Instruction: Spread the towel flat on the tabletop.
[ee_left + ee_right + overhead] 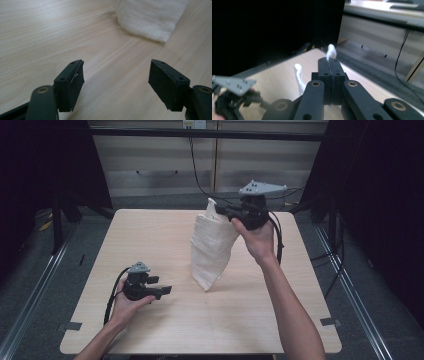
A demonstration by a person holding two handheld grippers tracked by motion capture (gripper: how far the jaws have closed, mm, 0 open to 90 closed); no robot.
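Observation:
A white towel (212,247) hangs above the table (150,235), lifted by its top corner, with its lowest tip near or just touching the wood. My right gripper (220,210) is shut on that corner, high over the far middle of the table. In the right gripper view a tuft of towel (331,52) pokes out past the pressed jaws of the right gripper (329,62). My left gripper (167,290) rests low at the front left, open and empty. In the left gripper view the left gripper (116,75) faces the towel's lower edge (150,20), well short of it.
The light wooden table ends at its front edge (200,351). Cabinets (210,160) with a hanging black cable (196,170) stand behind it. Dark curtains flank both sides. Metal floor rails (350,290) run along the table's left and right.

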